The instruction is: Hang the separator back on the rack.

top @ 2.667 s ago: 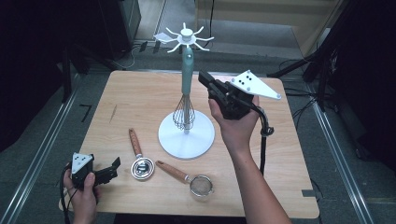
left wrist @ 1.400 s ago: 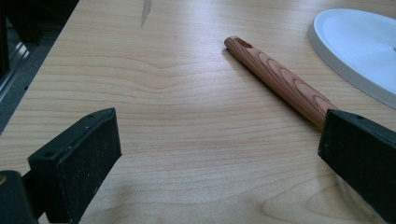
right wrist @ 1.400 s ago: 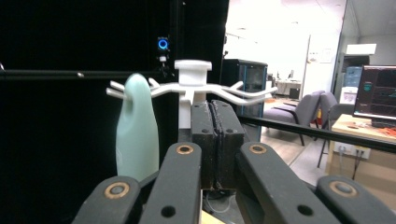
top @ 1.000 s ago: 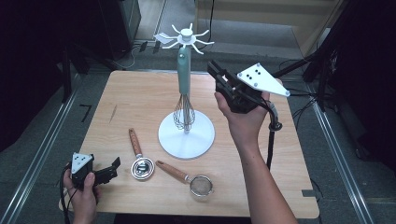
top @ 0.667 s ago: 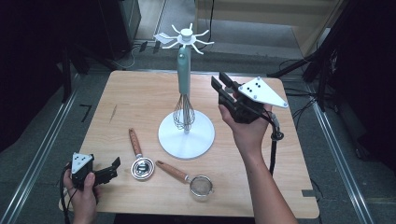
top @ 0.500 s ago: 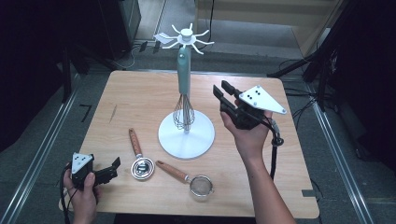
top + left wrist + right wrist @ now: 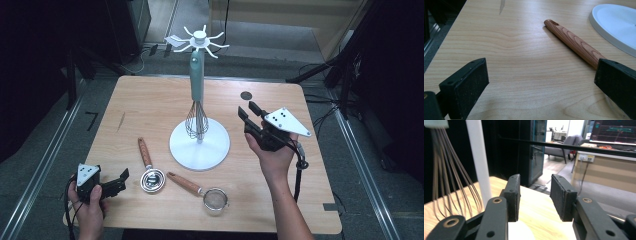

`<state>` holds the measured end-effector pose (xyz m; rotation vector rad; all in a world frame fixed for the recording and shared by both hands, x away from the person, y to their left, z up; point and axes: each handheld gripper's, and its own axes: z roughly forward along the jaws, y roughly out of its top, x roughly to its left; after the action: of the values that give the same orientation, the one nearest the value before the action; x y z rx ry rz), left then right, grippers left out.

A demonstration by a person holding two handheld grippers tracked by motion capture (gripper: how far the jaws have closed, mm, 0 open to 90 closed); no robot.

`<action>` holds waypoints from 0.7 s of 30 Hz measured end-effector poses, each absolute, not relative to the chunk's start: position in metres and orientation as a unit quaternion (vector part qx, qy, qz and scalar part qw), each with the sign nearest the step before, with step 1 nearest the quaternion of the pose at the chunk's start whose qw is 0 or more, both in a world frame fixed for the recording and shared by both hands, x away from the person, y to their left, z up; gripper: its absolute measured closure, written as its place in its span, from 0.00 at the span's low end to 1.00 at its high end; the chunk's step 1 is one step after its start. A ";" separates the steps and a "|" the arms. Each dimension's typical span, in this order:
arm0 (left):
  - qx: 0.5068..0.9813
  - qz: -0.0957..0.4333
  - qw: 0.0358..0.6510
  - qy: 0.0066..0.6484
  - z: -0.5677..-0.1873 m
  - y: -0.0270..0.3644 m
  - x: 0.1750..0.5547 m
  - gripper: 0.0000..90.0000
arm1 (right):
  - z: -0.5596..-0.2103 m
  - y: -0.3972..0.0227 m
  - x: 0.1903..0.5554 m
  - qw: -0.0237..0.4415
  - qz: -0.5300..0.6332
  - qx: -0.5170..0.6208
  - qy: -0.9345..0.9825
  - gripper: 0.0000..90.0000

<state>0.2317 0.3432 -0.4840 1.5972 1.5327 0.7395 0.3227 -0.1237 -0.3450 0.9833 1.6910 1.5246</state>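
A whisk (image 7: 196,100) with a teal handle hangs from a white hook stand (image 7: 199,37), its wires just above the round white base (image 7: 215,150). My right gripper (image 7: 247,110) hovers to the right of the stand, pointing toward it. Its jaws have just been opening, and nothing is between them. In the right gripper view my right gripper (image 7: 535,195) faces the whisk wires (image 7: 451,180) and the white pole (image 7: 477,157) at the left. My left gripper (image 7: 121,181) rests open at the table's front left corner. In the left gripper view my left gripper (image 7: 541,85) points at a wooden handle (image 7: 574,43).
A small metal scoop with a wooden handle (image 7: 150,170) and a wooden-handled strainer (image 7: 202,192) lie in front of the base. A dark round mark (image 7: 245,95) sits on the wooden table (image 7: 150,110) behind the right gripper. Dark floor and rails surround the table.
My right gripper has sunk from beside the whisk handle to a lower spot right of the stand, and its jaws have spread. The left gripper has kept still.
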 end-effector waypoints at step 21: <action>0.632 0.283 0.392 0.606 -0.484 0.344 0.232 0.00 | -0.393 -0.121 0.298 0.222 0.524 0.370 0.734 0.69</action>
<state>0.2321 0.3439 -0.4842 1.6032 1.5385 0.7175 0.2978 -0.1211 -0.3927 1.0213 2.0292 1.4488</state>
